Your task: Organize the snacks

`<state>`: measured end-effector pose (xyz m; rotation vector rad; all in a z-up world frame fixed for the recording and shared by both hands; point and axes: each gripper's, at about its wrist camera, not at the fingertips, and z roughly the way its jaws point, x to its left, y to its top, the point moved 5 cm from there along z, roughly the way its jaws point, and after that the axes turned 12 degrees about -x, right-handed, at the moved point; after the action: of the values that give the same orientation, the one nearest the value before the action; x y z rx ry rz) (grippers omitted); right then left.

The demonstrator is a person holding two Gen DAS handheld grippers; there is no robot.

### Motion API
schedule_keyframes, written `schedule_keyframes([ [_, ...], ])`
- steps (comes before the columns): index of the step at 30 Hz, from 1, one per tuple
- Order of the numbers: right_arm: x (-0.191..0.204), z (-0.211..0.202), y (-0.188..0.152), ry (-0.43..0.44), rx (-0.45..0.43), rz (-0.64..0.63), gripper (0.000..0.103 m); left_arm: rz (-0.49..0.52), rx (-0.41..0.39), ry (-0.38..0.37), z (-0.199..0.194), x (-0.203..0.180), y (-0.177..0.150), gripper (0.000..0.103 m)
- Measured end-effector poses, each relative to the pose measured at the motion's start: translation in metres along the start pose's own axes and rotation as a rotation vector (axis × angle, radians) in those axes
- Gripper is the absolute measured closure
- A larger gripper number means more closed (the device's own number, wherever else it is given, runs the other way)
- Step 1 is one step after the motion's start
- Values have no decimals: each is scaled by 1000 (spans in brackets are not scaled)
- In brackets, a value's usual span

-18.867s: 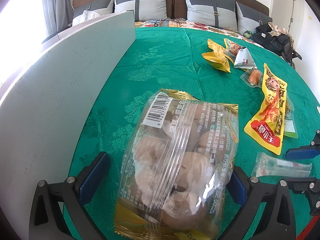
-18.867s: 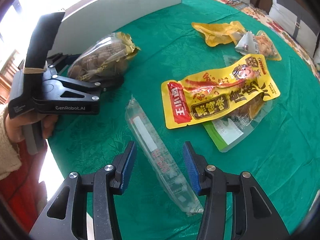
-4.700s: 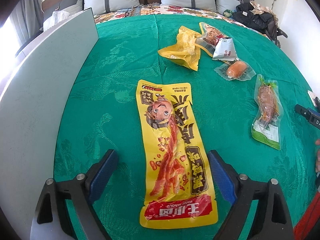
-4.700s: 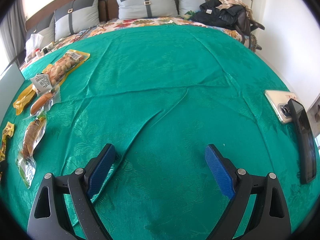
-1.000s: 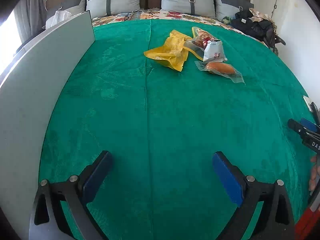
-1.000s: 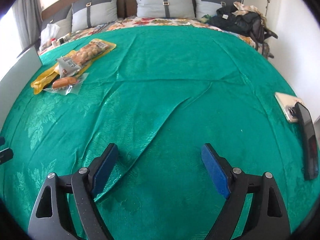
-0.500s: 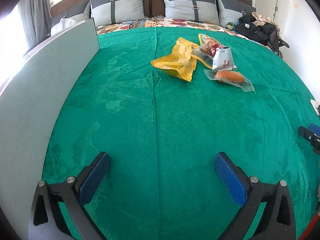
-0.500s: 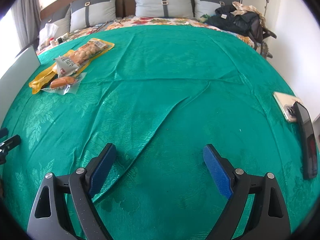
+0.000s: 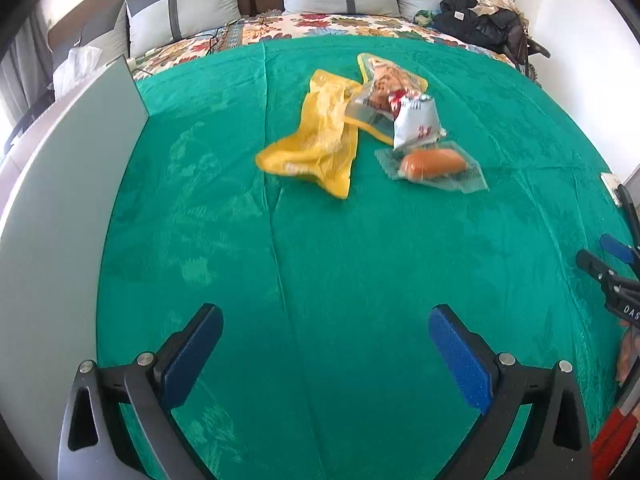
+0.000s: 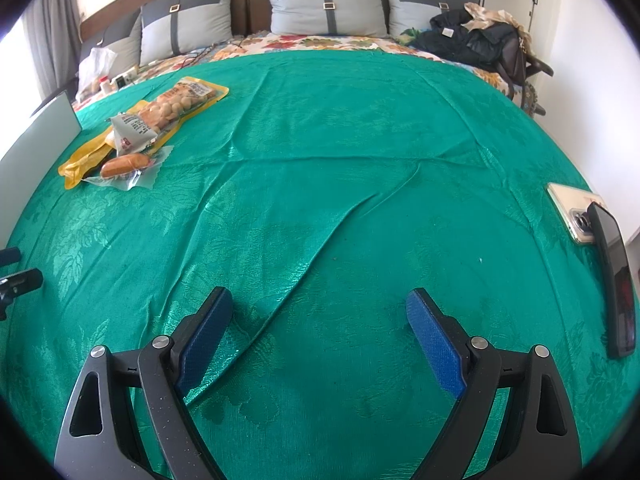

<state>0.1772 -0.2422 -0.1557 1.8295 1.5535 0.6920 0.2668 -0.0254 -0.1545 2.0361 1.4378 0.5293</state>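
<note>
— Across the green bedspread (image 9: 320, 264), where are the snacks?

— Bunched far ahead of the left gripper (image 9: 324, 354) — yellow packet (image 9: 320, 142), white packet (image 9: 416, 122), sausage pack (image 9: 434, 164) lying lengthwise left-to-right.

— Fingers?

— Both grippers spread wide, empty (right gripper (image 10: 318, 338) idles over bare cloth) — probably readying the next pick.

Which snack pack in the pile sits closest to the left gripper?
The clear-wrapped sausage: it lies at the pile's near right edge, with the yellow bag, white packet and nut pack reaching further back.
</note>
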Motion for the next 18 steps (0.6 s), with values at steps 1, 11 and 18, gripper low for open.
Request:
schedule_keyframes([
  [1,0,0,0,1,0,0,12,14,-20,-2,2,-1,16,1],
  [11,0,0,0,1,0,1,11,13,91,-32,89,-1,76,58],
  [18,0,0,0,1,0,1,11,-162,39,-1,37,27,22,61],
])
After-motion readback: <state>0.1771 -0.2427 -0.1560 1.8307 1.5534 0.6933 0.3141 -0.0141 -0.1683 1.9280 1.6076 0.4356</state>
